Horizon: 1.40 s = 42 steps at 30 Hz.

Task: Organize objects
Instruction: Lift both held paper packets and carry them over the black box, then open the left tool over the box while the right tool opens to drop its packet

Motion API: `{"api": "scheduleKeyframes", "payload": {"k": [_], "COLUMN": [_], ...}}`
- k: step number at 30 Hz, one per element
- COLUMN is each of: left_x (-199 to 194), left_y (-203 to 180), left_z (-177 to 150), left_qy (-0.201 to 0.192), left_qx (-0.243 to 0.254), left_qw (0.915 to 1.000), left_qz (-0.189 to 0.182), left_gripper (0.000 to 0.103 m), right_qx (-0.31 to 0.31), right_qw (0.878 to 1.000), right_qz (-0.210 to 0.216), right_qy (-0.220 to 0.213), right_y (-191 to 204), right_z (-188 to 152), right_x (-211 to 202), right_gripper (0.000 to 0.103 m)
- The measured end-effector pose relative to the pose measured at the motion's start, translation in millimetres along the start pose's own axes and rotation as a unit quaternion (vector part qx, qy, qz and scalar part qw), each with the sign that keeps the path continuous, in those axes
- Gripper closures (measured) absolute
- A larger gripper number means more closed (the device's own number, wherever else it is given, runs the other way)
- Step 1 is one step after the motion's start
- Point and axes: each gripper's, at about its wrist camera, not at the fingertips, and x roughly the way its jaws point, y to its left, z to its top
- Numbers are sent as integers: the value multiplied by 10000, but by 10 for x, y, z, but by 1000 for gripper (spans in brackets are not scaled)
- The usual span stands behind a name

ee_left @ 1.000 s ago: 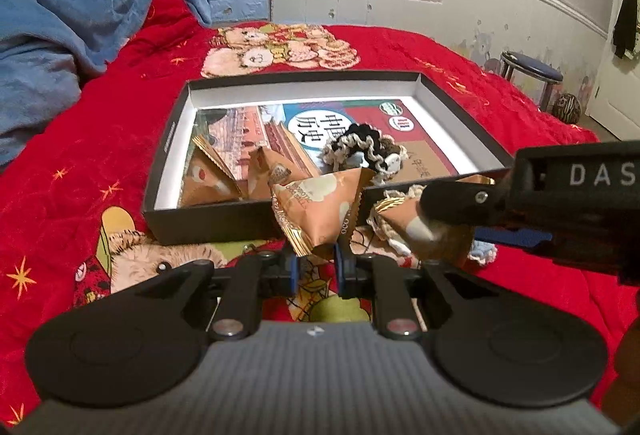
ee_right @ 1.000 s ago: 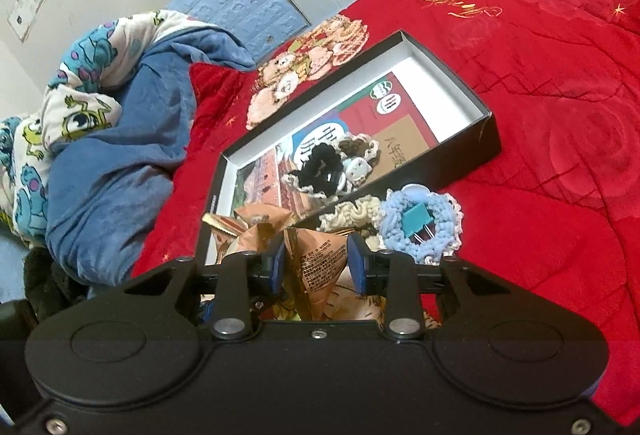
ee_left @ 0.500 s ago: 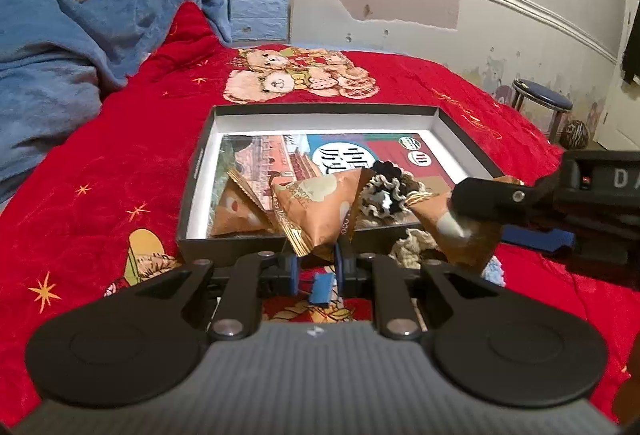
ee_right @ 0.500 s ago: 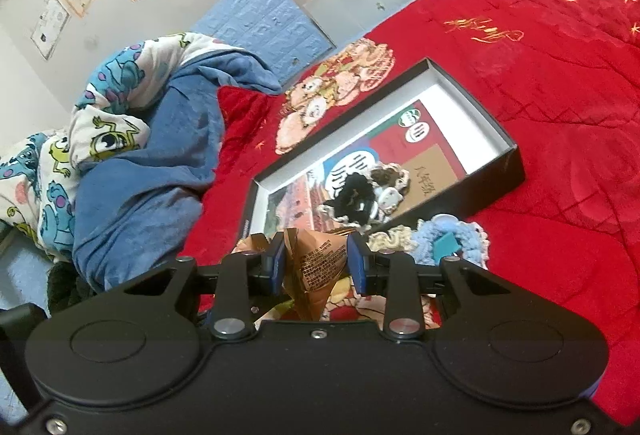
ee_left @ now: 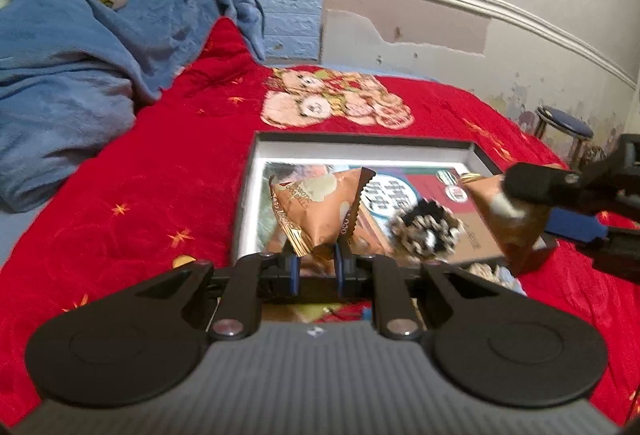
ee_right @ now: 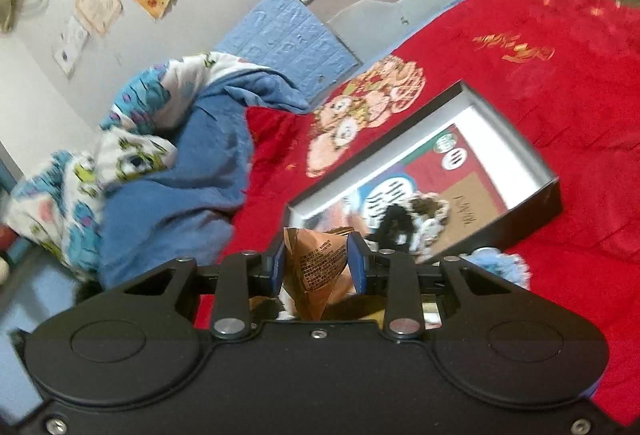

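Observation:
My left gripper (ee_left: 316,269) is shut on an orange-brown snack packet (ee_left: 320,209), held above the near left part of a shallow black box (ee_left: 244,195) with a printed floor. My right gripper (ee_right: 318,267) is shut on a second orange-brown snack packet (ee_right: 320,275); in the left wrist view that packet (ee_left: 508,223) hangs at the box's near right corner. A black-and-cream scrunchie (ee_left: 426,231) lies inside the box and also shows in the right wrist view (ee_right: 412,223). A light blue scrunchie (ee_right: 496,265) lies on the bedspread just outside the box.
The box (ee_right: 536,195) sits on a red bedspread (ee_left: 140,195) with a cartoon bear print (ee_left: 332,103). A blue blanket and monster-print quilt (ee_left: 72,47) are piled at the left. A blue stool (ee_left: 564,123) stands by the wall at the right.
Both grippers have risen and moved forward over the box with their packets. The box now looks lower and farther below them. The right wrist view is blurred by motion.

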Motion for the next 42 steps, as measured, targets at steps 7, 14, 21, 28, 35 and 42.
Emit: {"api": "scheduleKeyframes", "payload": {"k": [7,14,21,28,35,42], "left_x": [62,243,468,801,1108,1186], "left_y": [262,458,564,449,389,241], "left_z": [352,652,854,794,552,406], "left_qy": [-241,-238,-365,-350,85,414], "left_qx": [-398,-391,-531,-312,-330,-83], "left_qw": [9989,9989,9977,9980,9982,9985], "left_qz": [-84,-127,-202,-421,-497,-358], "left_gripper": [83,83,83,83,83,83], "right_qx": [-182,-323,-273,-275,-174,-492], "right_qw": [9994,9985,9977,9983,9990,9985], "right_qz": [257,361,588,464,350,-144], "right_qy": [-127,-236,-207,-210,-231,167], "right_y": [227,439,486,215,-43,-26], "right_z": [225,428,779,932,948,595], "right_x": [84,277,599,712,969,1474], "right_gripper": [72,72,72,72,72,72]}}
